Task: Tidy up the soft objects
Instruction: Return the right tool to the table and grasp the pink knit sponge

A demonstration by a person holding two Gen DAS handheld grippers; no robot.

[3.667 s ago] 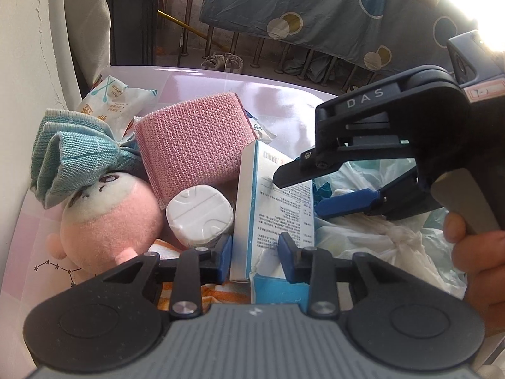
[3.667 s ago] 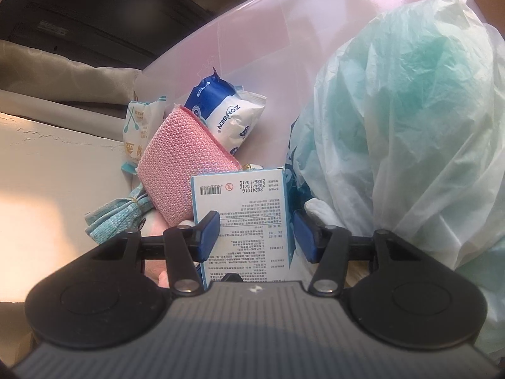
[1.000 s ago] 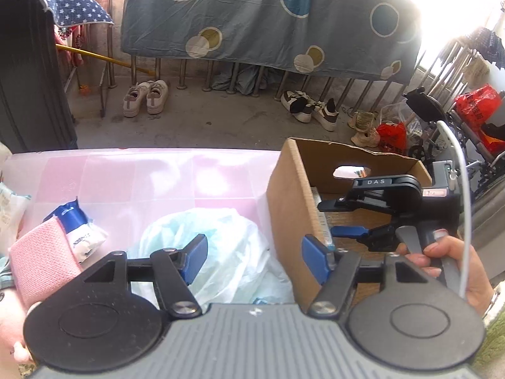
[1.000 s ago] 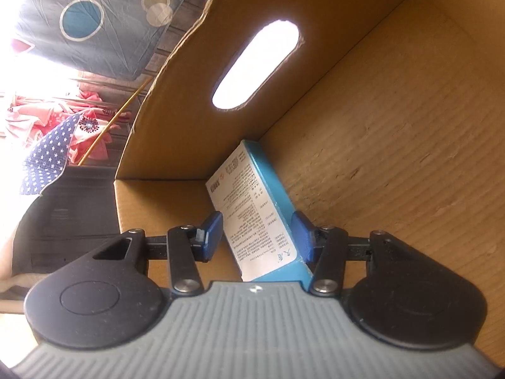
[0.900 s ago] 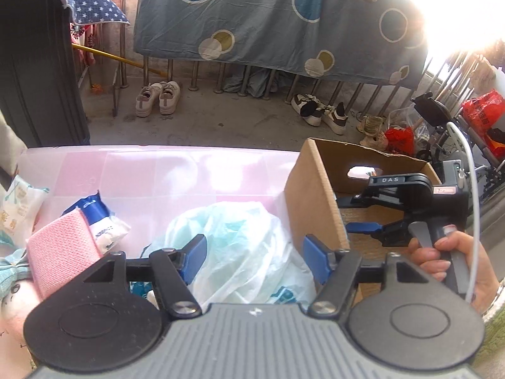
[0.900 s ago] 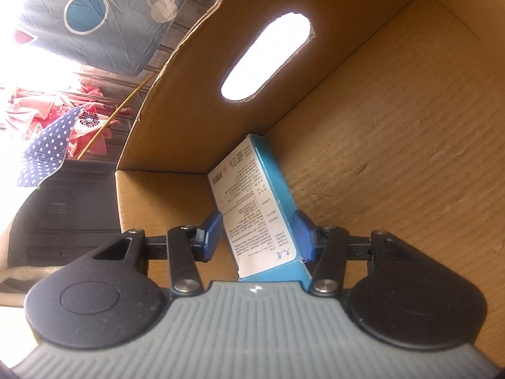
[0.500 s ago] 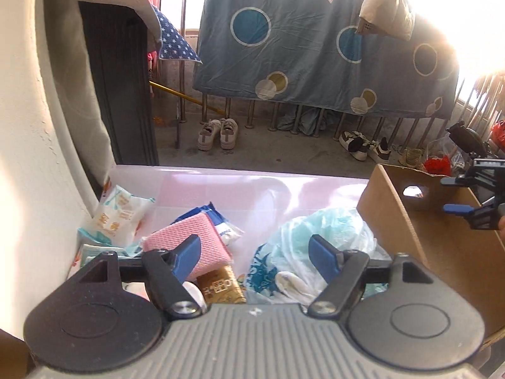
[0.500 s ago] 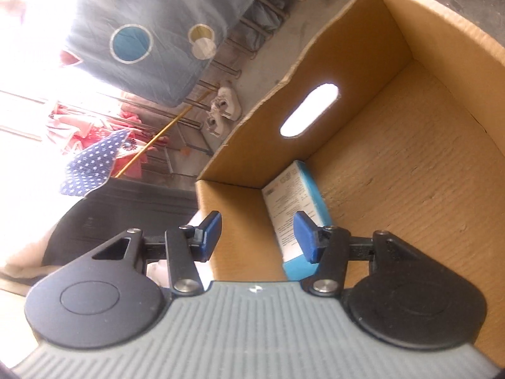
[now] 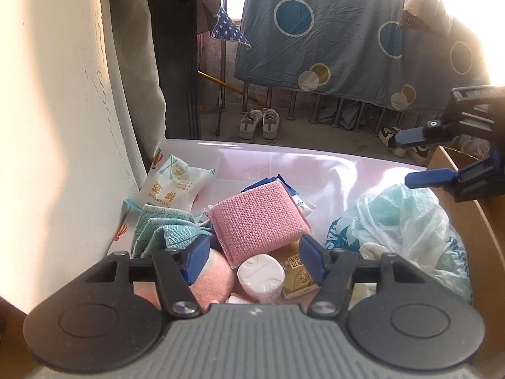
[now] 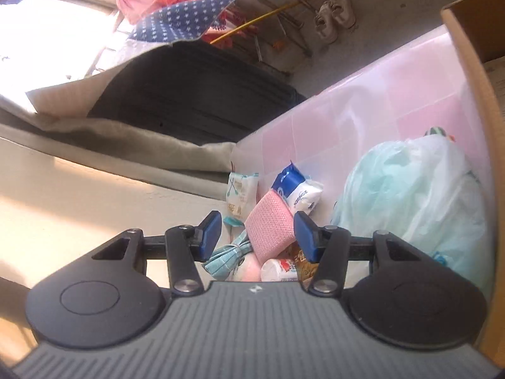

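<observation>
From the left wrist we see our left tongs (image 9: 254, 260), just narrowed and empty, above the pink knit pad (image 9: 257, 221) on the pink worktop (image 9: 331, 170), crowded by a teal cloth (image 9: 164, 230) and plastic bag (image 9: 407, 221). From the right wrist, our right tongs (image 10: 256, 237) gape empty beside the cardboard box (image 10: 473, 72).

A pink knitted sponge (image 9: 257, 218) is showing a fine waffle texture beside a teal woven cloth (image 9: 164, 230). The plush toy (image 9: 210, 279) is looking pale pink, the round container (image 9: 260, 273) white. The plastic bag (image 9: 407, 221) is glowing translucent mint. The bench (image 9: 331, 170) is wearing pink checks; the hanging sheet (image 9: 341, 41) is displaying blue with circles.
</observation>
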